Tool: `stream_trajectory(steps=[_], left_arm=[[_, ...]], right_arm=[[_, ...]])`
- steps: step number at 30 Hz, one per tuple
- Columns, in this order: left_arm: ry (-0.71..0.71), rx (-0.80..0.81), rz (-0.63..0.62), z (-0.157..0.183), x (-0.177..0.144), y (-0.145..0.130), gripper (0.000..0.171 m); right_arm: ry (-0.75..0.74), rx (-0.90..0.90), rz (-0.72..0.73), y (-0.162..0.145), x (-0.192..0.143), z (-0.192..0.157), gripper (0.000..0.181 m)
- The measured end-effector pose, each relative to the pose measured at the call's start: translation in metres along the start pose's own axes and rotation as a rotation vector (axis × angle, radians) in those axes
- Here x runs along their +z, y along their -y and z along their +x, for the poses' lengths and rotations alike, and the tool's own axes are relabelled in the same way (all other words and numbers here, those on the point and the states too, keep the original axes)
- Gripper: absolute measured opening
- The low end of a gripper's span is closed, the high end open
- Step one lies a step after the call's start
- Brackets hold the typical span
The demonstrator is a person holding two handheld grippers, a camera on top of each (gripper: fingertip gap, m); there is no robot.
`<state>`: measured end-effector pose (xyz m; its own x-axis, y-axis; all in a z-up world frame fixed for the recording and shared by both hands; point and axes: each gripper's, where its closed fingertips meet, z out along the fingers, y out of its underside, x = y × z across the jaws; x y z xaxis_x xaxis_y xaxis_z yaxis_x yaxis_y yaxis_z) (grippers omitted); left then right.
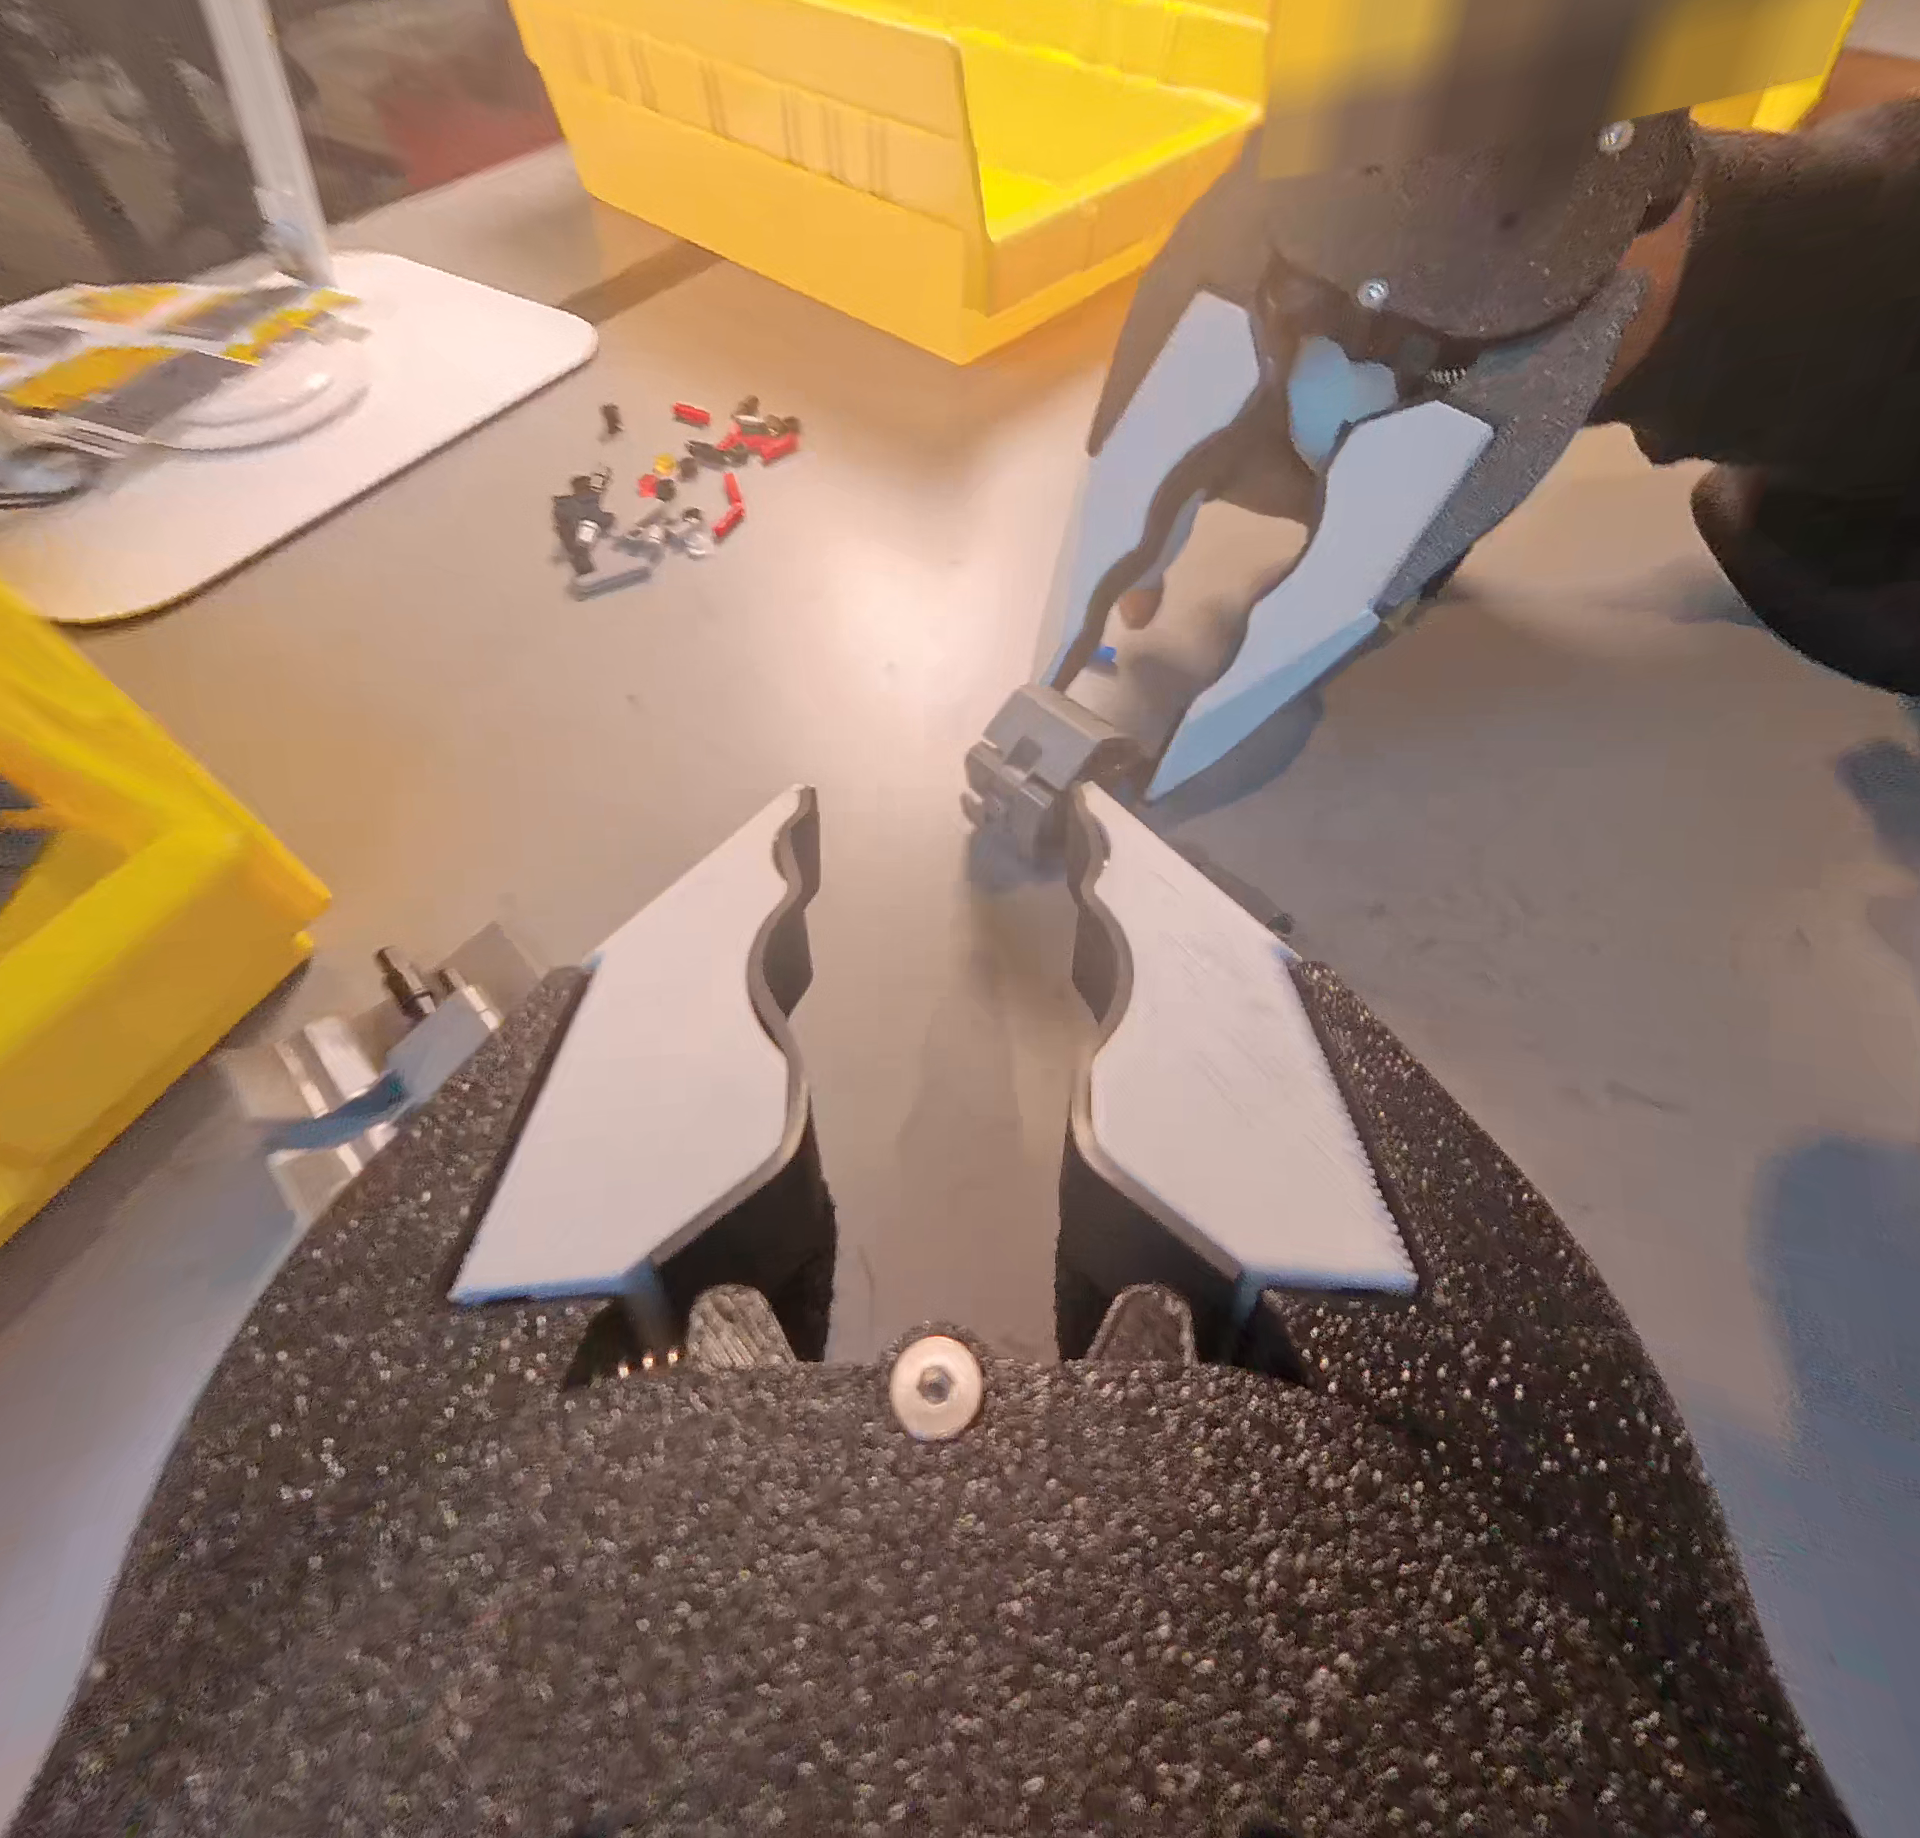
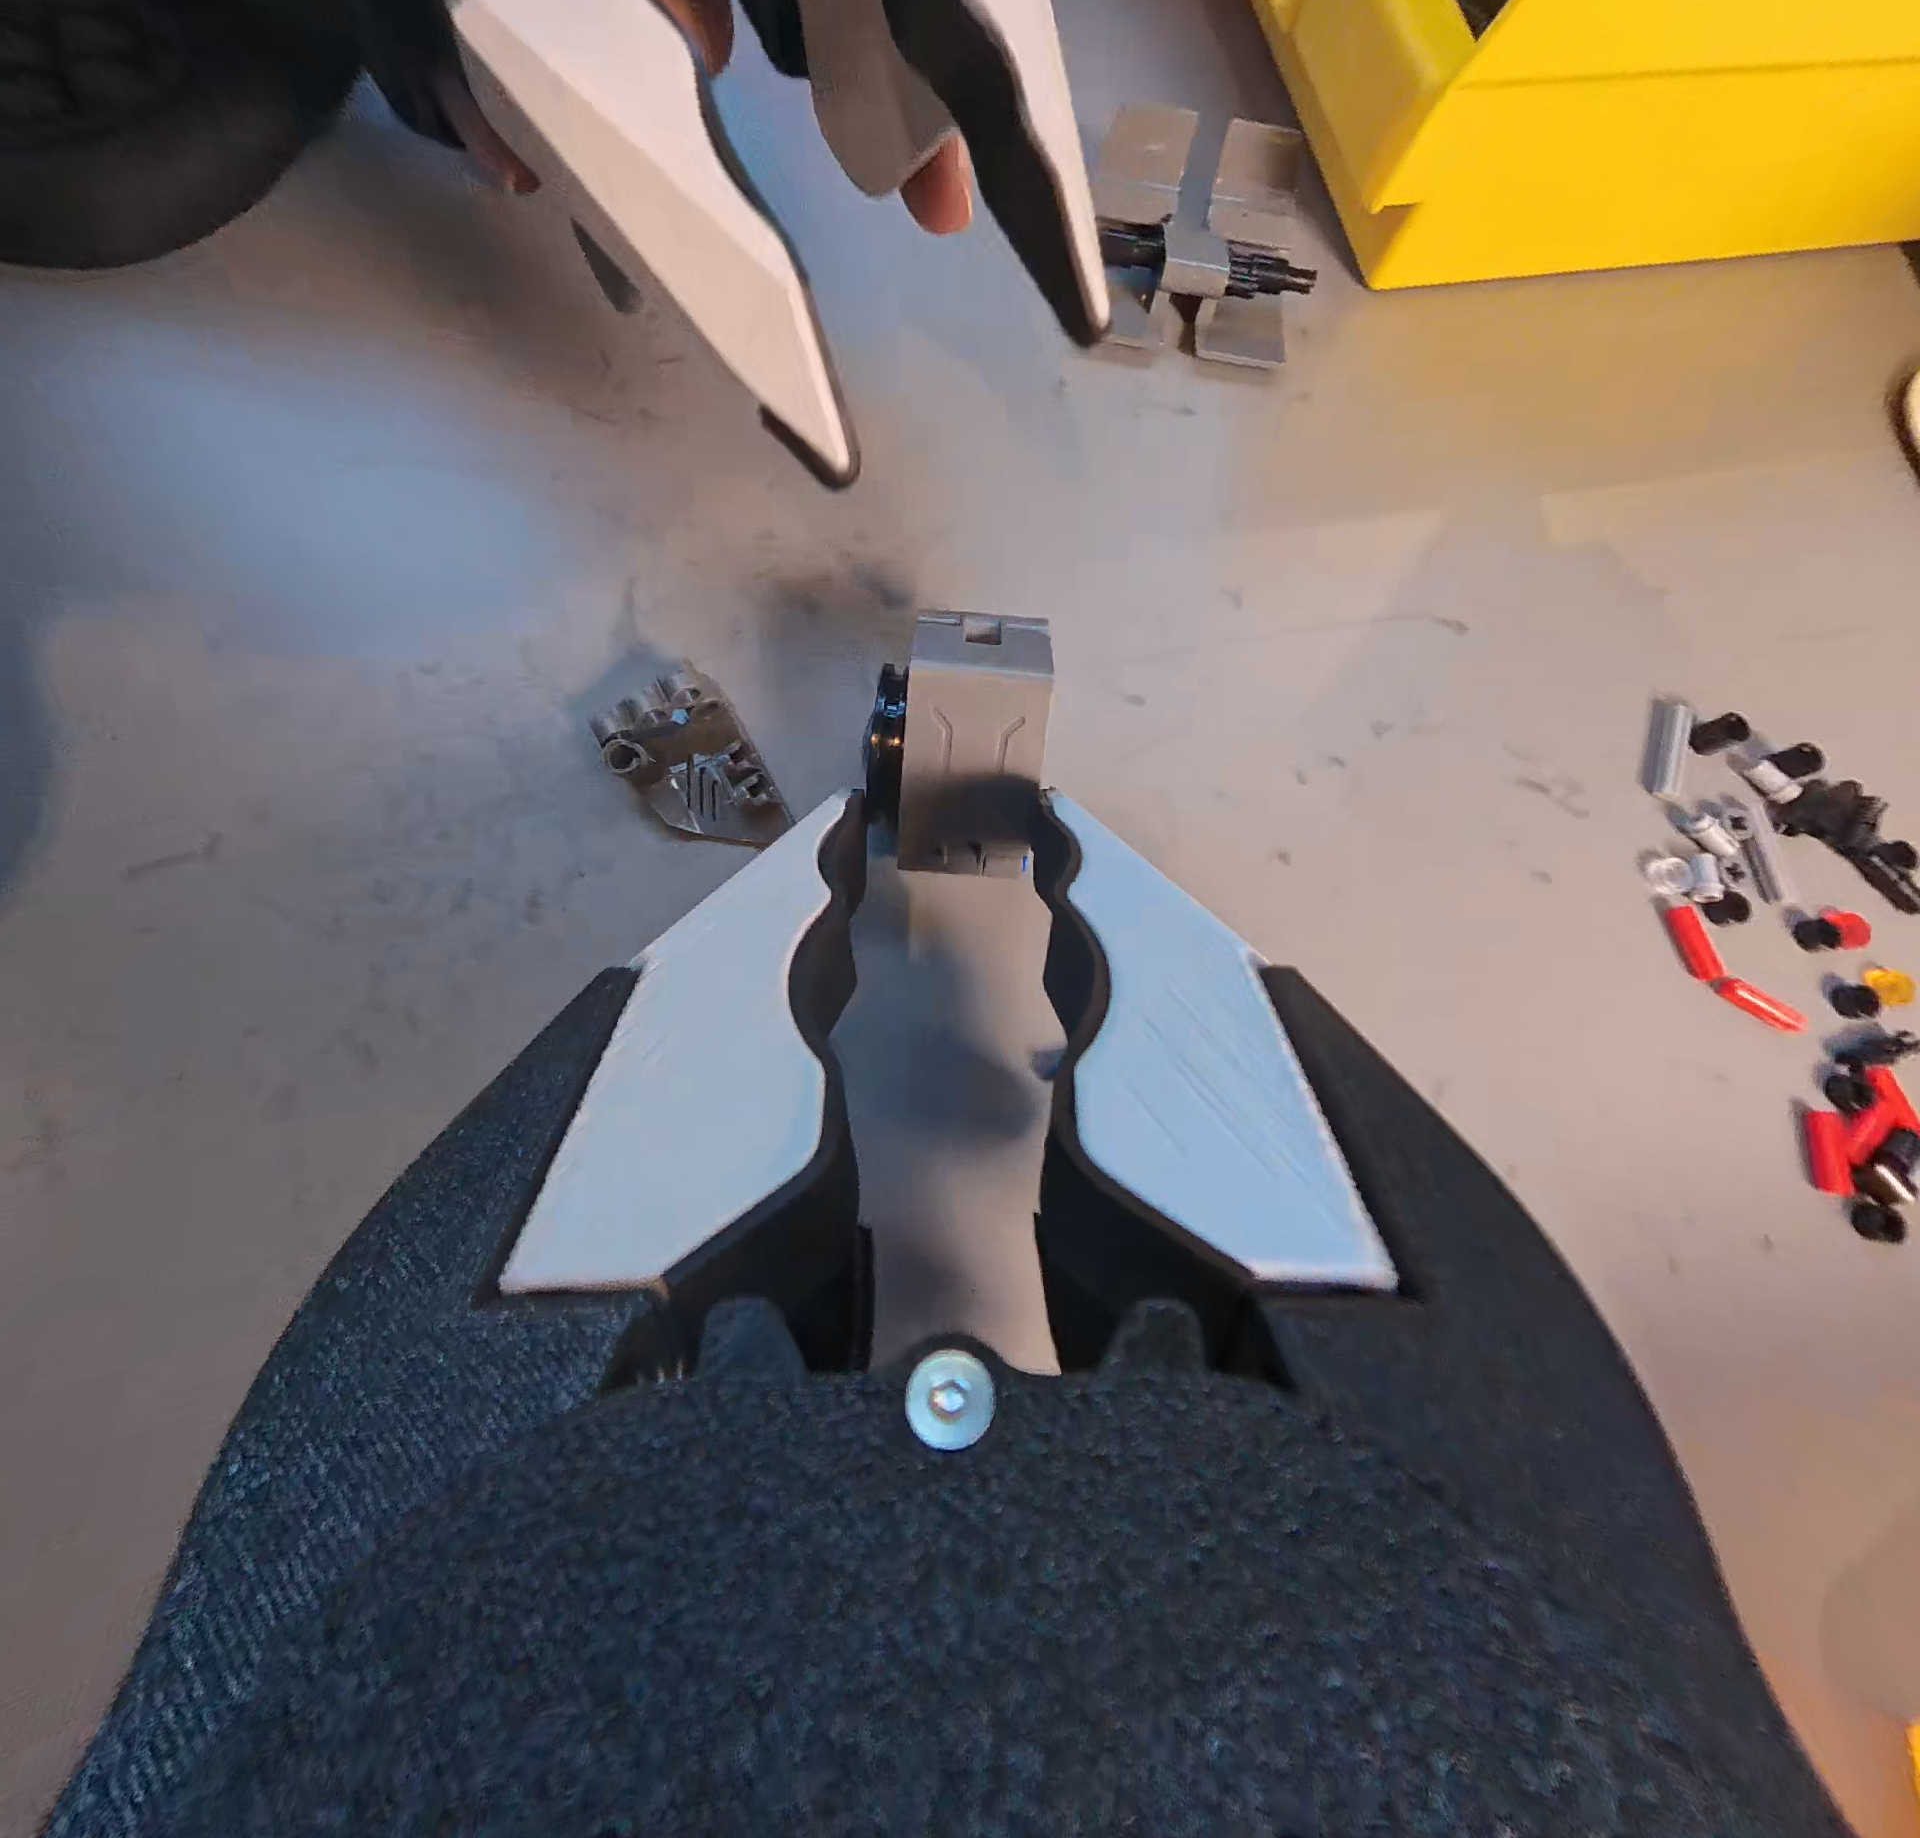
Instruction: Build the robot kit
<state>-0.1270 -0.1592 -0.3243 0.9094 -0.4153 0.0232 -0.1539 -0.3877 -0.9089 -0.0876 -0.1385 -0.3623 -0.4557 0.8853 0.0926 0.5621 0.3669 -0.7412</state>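
1. Assembly of grey bricks [image 2: 977, 739] is clasped by the right tool [image 2: 951, 801], centre frame, low over the desk [image 2: 312, 593].
2. Left tool [image 1: 945, 812] is held released, empty, nearby.

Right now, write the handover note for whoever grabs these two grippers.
Left gripper: open, empty, tips just short of the grey block.
Right gripper: tips flank the grey block's near end; firm grip not certain.
In the right wrist view, a flat grey piece lies on the table left of the block, and loose small parts lie to its right.
A grey assembly sits beside the yellow bin.
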Motion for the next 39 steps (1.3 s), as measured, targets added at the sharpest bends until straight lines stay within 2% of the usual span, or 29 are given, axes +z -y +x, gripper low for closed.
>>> stream_trajectory(steps=[8,12,17,23,27,30,34,39], left_arm=[[-0.097,0.053,-0.170,0.016,0.023,-0.021,0.052],[-0.109,0.070,-0.194,0.017,0.032,-0.021,0.056],[-0.158,0.100,-0.208,0.022,0.043,-0.019,0.062],[-0.211,0.192,-0.248,0.041,0.032,-0.028,0.052],[-0.228,0.176,-0.222,0.045,0.024,-0.029,0.051],[-0.205,0.163,-0.239,0.038,0.024,-0.034,0.050],[-0.187,0.162,-0.261,0.034,0.028,-0.037,0.050],[-0.185,0.171,-0.251,0.036,0.026,-0.036,0.049]], right_arm=[[-0.039,-0.031,-0.012,-0.012,-0.014,0.004,0.035],[-0.033,-0.018,0.015,-0.008,-0.017,0.004,0.027],[-0.039,-0.035,0.015,-0.005,-0.012,0.001,0.027],[-0.170,0.006,-0.028,-0.021,-0.021,0.030,0.025],[-0.102,0.028,0.030,-0.017,-0.030,0.019,0.027],[-0.025,0.021,0.076,-0.005,-0.025,0.002,0.036],[-0.032,-0.027,0.052,-0.001,-0.009,0.001,0.040],[-0.037,-0.029,0.052,-0.002,-0.009,0.003,0.040]])
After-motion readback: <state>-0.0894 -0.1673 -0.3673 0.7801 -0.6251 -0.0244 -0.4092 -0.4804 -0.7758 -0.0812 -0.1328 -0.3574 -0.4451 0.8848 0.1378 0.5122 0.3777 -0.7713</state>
